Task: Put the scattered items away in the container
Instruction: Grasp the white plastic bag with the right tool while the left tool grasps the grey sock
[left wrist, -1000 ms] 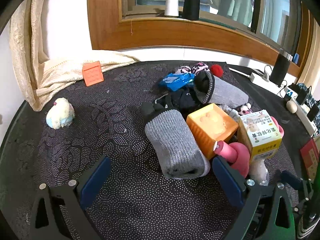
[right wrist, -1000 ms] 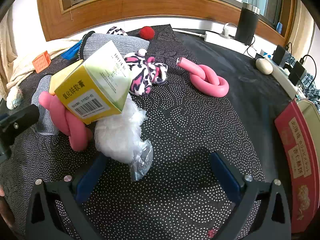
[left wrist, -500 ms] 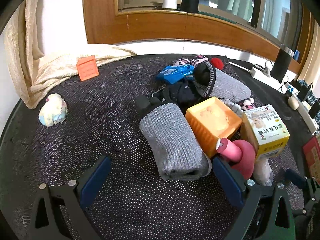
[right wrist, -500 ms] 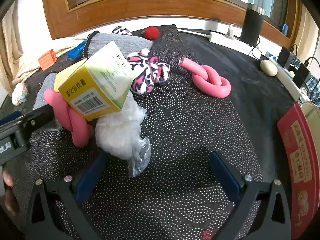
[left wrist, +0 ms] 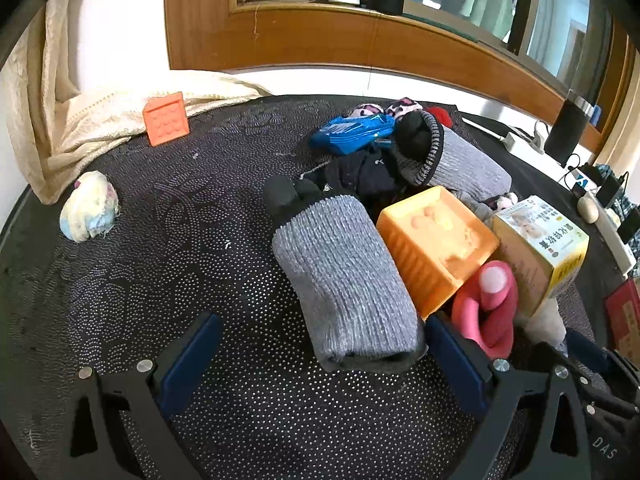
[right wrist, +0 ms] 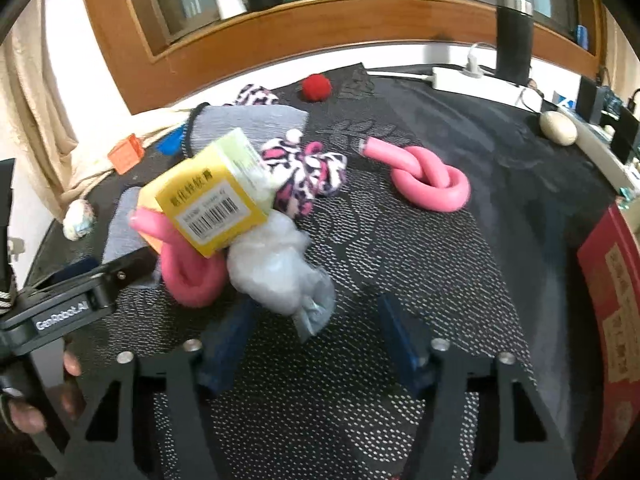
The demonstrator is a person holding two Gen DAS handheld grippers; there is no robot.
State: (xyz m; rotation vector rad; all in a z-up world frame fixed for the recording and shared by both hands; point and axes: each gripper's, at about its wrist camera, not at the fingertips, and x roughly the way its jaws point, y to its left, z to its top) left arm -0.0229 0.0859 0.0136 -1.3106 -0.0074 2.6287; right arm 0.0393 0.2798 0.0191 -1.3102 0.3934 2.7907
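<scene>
Left wrist view, open tool (left wrist: 320, 364), grey sock (left wrist: 344, 280)

The left wrist camera is looking low over the dark dotted tablecloth (left wrist: 160, 280) toward the wooden window frame (left wrist: 320, 40), very near a grey rolled sock (left wrist: 344, 276). The right wrist camera is facing the same window from further right. Both views are sharing the pile — the yellow medicine box (left wrist: 540, 248) (right wrist: 212, 196) and the pink knotted foam tube (left wrist: 488, 308) (right wrist: 188, 264).
</scene>
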